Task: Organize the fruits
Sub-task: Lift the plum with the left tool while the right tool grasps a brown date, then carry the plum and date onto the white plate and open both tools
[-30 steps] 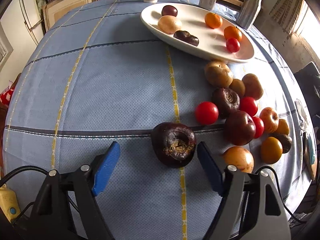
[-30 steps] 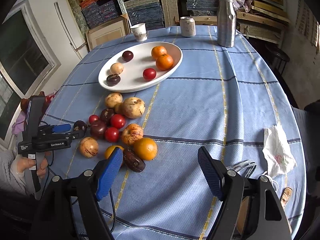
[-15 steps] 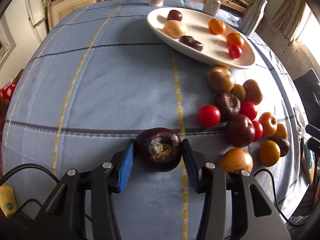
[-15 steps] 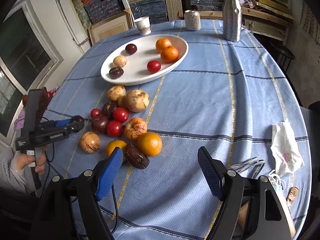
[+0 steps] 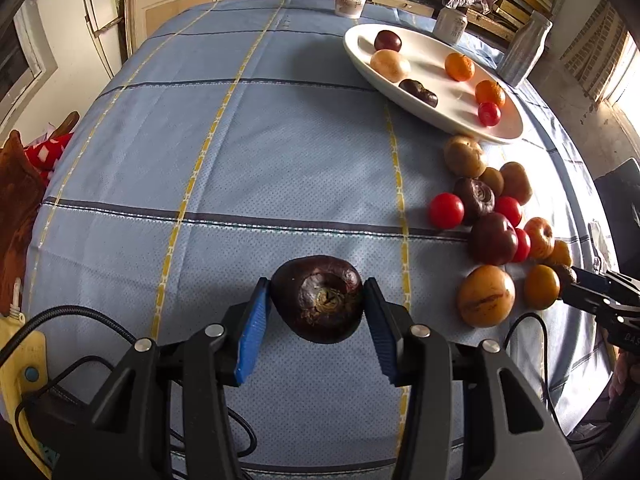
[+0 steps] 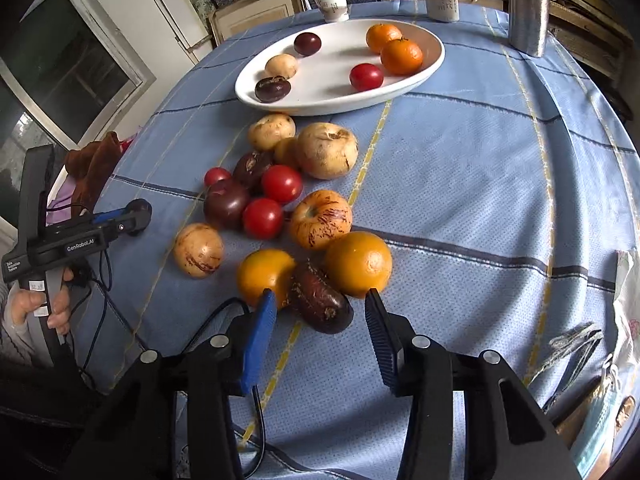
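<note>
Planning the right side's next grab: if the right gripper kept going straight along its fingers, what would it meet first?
Most likely the dark elongated fruit lying between the right gripper's fingers, wedged between two orange fruits; depth is hard to judge, and its pads do not yet visibly press it.

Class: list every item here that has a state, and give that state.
left gripper, jaws just closed, gripping the wrinkled dark fruit
right gripper, jaws just closing, astride the oblong dark fruit, pads not yet pressing
white dish, holds six fruits
paper cup, upright
can, upright
metal bottle, upright
</note>
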The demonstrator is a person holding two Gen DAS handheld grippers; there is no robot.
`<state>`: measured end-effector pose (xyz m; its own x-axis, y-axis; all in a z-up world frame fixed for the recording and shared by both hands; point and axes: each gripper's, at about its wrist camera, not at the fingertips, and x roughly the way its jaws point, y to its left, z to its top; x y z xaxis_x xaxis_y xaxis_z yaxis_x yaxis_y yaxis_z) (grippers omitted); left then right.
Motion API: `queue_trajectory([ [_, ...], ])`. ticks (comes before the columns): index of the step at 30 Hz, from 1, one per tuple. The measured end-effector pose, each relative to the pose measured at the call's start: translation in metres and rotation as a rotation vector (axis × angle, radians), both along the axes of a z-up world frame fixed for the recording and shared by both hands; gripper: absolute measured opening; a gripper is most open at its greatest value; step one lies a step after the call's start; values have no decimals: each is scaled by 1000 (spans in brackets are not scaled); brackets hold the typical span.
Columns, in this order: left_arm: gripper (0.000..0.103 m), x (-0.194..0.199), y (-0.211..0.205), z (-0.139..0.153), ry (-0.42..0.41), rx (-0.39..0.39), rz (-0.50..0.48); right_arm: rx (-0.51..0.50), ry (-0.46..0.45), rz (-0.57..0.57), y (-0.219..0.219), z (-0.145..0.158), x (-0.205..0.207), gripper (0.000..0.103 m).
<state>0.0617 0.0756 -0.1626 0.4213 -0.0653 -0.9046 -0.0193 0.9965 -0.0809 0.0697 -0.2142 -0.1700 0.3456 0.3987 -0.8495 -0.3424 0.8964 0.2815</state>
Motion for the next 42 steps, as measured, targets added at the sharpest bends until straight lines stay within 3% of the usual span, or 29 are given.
queue_trajectory([
  [5,46,0,-3,2,-1,1,-9,15,36,31,1,-8,-1,35],
  [12,47,4,-7,1,7,-7,-18,-8,-26,63,9,-9,2,32],
  [22,47,14,-22,7,0,-15,-51,17,21,56,1,-15,5,24],
  [25,46,20,-27,15,-11,-20,-65,44,21,52,-3,-8,4,24],
  [29,47,38,-37,33,-50,-35,-91,82,-50,34,-11,23,8,24],
  [35,47,88,-68,62,-130,-49,-173,128,-172,-39,-21,71,59,24],
  [42,46,136,-105,60,-145,-42,-243,112,-200,-62,-6,74,134,24],
])
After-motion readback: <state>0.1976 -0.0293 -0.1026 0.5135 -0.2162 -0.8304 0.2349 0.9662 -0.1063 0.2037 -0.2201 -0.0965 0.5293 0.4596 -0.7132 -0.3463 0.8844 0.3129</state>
